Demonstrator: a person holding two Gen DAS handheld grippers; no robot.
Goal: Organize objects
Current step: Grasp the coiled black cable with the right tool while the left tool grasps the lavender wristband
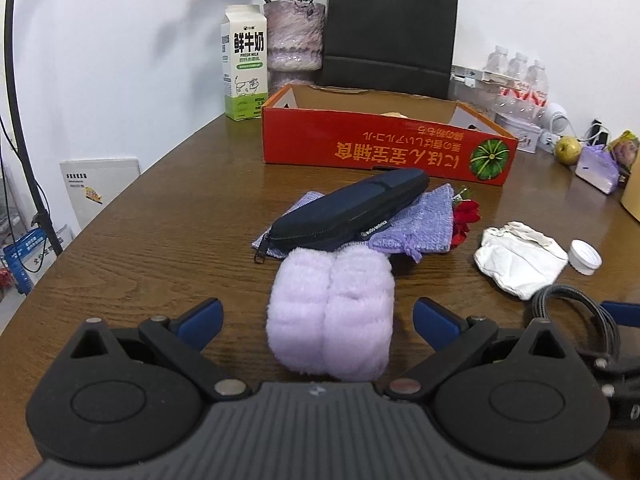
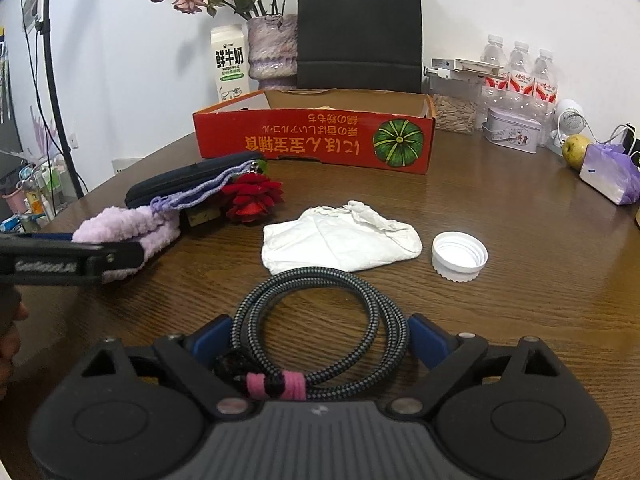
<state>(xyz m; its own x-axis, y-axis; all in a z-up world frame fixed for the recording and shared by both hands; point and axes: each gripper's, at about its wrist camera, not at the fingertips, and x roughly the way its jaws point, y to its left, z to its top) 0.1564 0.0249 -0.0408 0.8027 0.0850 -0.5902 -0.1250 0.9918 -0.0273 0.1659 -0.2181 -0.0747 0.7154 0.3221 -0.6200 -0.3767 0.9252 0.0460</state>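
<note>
Left hand-held gripper (image 1: 318, 314): spread wide around fluffy lilac wristband (image 1: 330, 314) (untouched). Right hand-held gripper (image 2: 320, 334): spread, flanking coiled braided cable (image 2: 320, 308).

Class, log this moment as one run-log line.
left gripper: open, straddling fluffy lilac band | right gripper: open around coiled cable | red box: behind

fluffy lilac band (image 1: 330, 312) flat beside dark zip case (image 1: 348, 210); coiled braided cable (image 2: 320, 312) near white pouch (image 2: 340, 242)
</note>
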